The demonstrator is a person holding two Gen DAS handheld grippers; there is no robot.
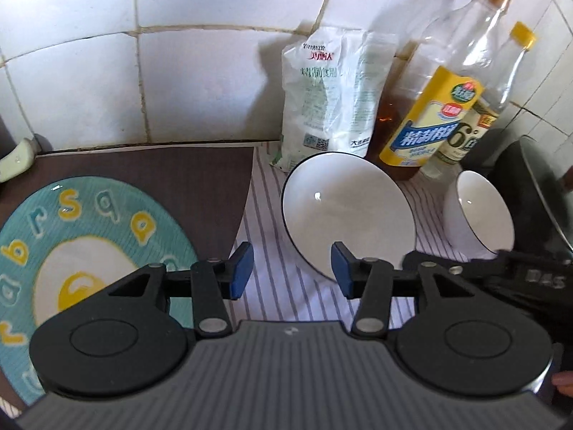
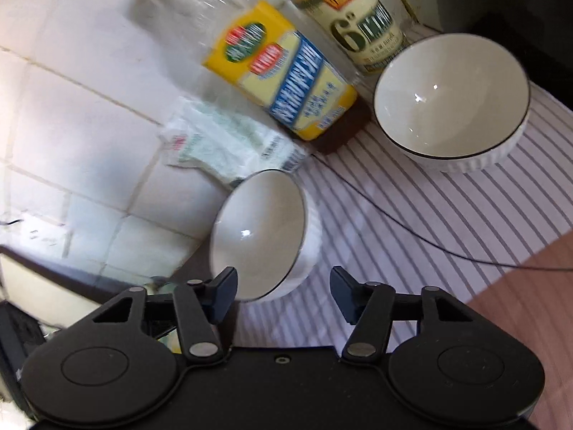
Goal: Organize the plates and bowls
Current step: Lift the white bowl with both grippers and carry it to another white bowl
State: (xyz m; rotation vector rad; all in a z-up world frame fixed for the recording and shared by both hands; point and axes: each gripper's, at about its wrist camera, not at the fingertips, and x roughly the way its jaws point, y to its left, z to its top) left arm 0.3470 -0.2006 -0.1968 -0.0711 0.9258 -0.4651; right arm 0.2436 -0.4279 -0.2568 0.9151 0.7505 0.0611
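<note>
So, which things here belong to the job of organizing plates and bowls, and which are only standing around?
For the job:
- teal alphabet plate
- larger white bowl
- smaller white bowl

Only standing around:
- white bag
- yellow-label bottle
- bottle marked 6
- striped cloth

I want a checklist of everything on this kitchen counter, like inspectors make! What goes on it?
Surface: striped cloth beside brown mat.
Job's things: two white dark-rimmed bowls; teal letter-patterned plate.
Clutter: white paper bag, yellow-labelled bottle, pale-labelled bottle.
Grippers: left tool open, empty; right tool open, empty.
Cables: thin dark cable across cloth.
Surroundings: white tiled wall.
</note>
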